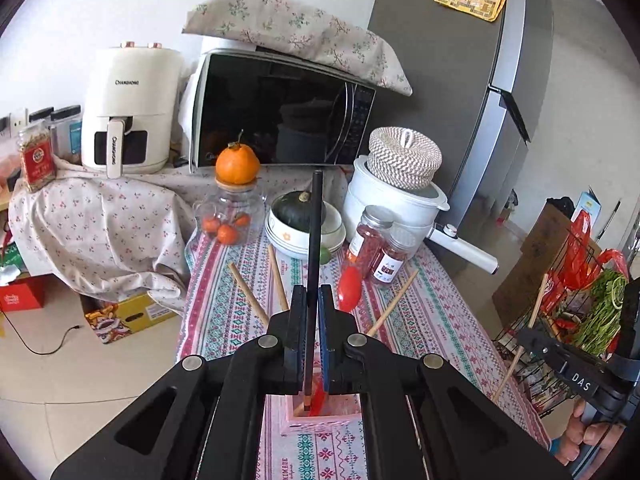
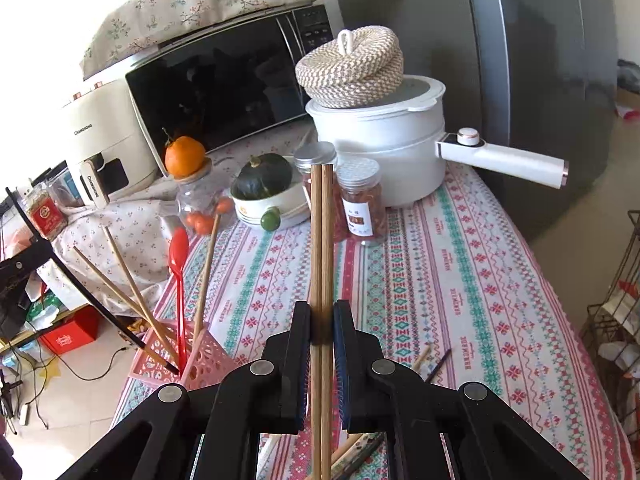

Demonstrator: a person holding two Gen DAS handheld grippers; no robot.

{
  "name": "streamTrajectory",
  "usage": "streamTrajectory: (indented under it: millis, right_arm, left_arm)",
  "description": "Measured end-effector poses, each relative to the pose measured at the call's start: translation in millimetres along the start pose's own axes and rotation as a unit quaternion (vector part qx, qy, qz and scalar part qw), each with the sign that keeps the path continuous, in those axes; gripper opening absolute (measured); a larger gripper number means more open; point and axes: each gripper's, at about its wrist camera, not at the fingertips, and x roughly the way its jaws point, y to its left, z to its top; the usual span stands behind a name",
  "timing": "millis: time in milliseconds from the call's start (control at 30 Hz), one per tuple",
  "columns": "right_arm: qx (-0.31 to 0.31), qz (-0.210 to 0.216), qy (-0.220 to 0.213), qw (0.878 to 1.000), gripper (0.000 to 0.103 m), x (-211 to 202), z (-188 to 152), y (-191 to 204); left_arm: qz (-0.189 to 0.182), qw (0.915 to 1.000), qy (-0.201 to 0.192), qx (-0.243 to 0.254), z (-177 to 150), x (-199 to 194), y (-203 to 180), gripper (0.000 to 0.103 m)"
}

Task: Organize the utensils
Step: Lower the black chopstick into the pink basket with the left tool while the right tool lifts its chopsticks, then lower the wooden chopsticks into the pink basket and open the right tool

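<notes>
My left gripper (image 1: 313,294) is shut on a black chopstick (image 1: 314,240). The stick stands upright, its lower tip inside the pink lattice utensil holder (image 1: 320,408) right below the jaws. The holder (image 2: 200,354) also holds several wooden chopsticks (image 2: 120,280) and a red plastic spoon (image 2: 178,264). My right gripper (image 2: 322,312) is shut on a pair of wooden chopsticks (image 2: 322,240), held upright over the patterned tablecloth (image 2: 460,280), to the right of the holder. Loose chopsticks (image 2: 434,360) lie on the cloth under that gripper.
At the table's back stand a white pot with a woven lid (image 2: 380,120), two spice jars (image 2: 360,204), a bowl with a green squash (image 2: 264,184), a jar topped by an orange (image 2: 186,160), a microwave (image 2: 224,80) and an air fryer (image 1: 128,112). A wire rack (image 1: 560,320) stands right.
</notes>
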Motion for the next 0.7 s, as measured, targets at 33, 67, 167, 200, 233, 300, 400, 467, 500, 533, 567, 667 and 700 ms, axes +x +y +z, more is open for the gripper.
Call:
streamTrajectory:
  millis: [33,67,167,200,233,300,400,467,500,533,567,667,700]
  right_arm:
    - [0.000,0.003,-0.004,1.000,0.010,-0.3,0.6,2.6]
    - [0.000,0.007,-0.008,1.000,0.009,-0.7,1.3,5.3]
    - [0.002,0.020,-0.027,0.999,0.010,-2.8,4.8,14.8]
    - [0.003,0.026,-0.034,0.999,0.010,-3.1,6.6,18.7]
    - [0.004,0.031,-0.041,0.999,0.010,-3.3,8.2,23.0]
    - [0.007,0.043,-0.056,0.997,0.010,-3.8,11.1,31.9]
    - [0.013,0.062,-0.079,0.995,0.010,-3.6,15.9,45.7]
    - [0.017,0.071,-0.095,0.993,0.010,-2.9,18.9,54.5]
    - [0.019,0.075,-0.102,0.992,0.010,-2.4,20.5,58.9]
    - [0.021,0.078,-0.109,0.991,0.010,-1.3,21.4,62.6]
    - [0.024,0.081,-0.115,0.990,0.010,0.4,22.4,66.2]
    - [0.031,0.083,-0.129,0.988,0.010,7.8,25.4,75.6]
    - [0.032,0.082,-0.134,0.987,0.010,10.8,26.6,78.6]
  left_arm:
    - [0.000,1.0000,0.005,0.001,-2.1,5.3,-0.2,0.005]
    - [0.000,0.9999,0.012,0.004,-4.1,10.9,-0.4,0.005]
    - [-0.001,0.9992,0.038,0.015,-10.8,26.1,-0.7,0.005]
    - [0.000,0.9987,0.048,0.017,-13.3,29.9,-0.6,0.006]
    - [0.000,0.9982,0.058,0.019,-15.3,32.7,-0.4,0.007]
    - [0.000,0.9970,0.074,0.021,-18.8,34.8,-0.1,0.010]
    - [0.002,0.9955,0.090,0.031,-25.4,32.0,0.5,0.030]
    - [0.003,0.9947,0.097,0.035,-30.6,27.9,3.6,0.045]
    - [0.003,0.9943,0.101,0.035,-33.2,25.5,6.2,0.050]
    - [0.003,0.9938,0.106,0.035,-35.9,23.5,9.3,0.052]
    - [0.003,0.9932,0.111,0.034,-38.7,21.9,12.3,0.052]
    - [0.008,0.9912,0.128,0.033,-48.5,18.2,23.8,0.060]
    - [0.010,0.9905,0.133,0.032,-51.5,17.6,27.8,0.063]
